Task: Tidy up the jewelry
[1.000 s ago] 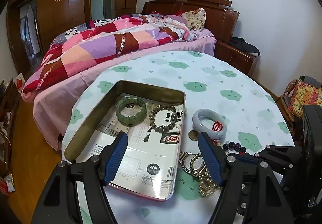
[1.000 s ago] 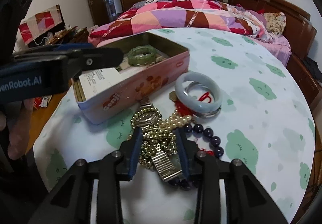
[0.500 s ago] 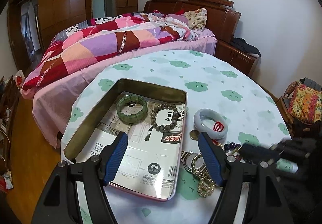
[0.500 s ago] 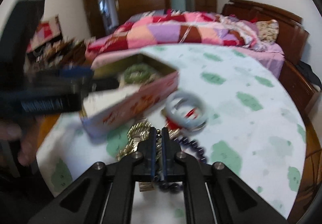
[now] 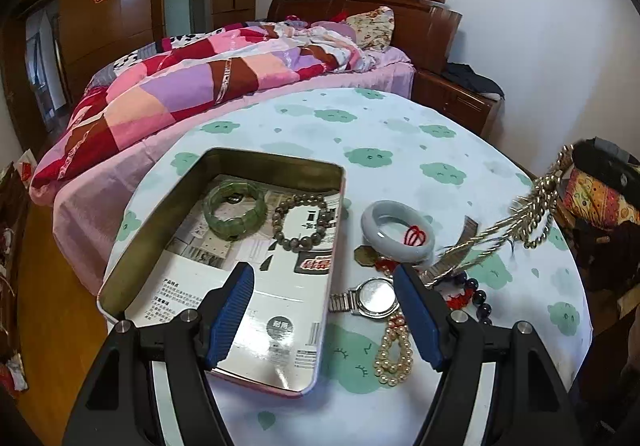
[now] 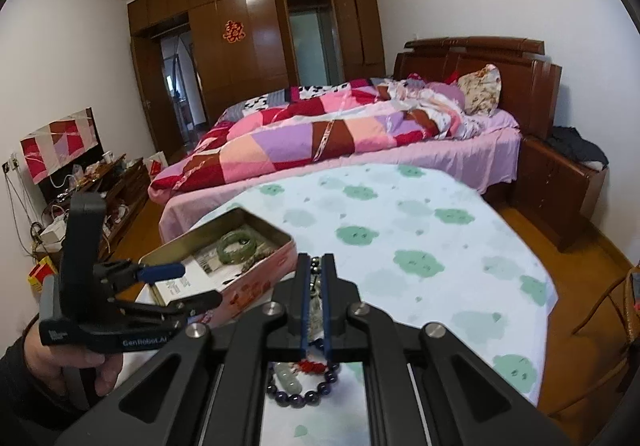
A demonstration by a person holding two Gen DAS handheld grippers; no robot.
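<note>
Pinching the gold chain (image 5: 532, 201), my right gripper (image 6: 316, 286) held it above the table's (image 5: 400, 133) right edge for carrying to the tin (image 5: 276, 161) at the left edge; my left gripper (image 5: 324, 310) hovered spread over the tin, empty.

Table (image 5: 400, 133) – tin (image 5: 192, 201) at left, holding block bracelet (image 5: 234, 209) far left and bead bracelet (image 5: 304, 221) to its right. Right of tin: bangle (image 5: 396, 232); nearer, watch (image 5: 372, 298); nearest, pearl strand (image 5: 394, 350). Bed (image 5: 240, 73) beyond the table's far edge.
</note>
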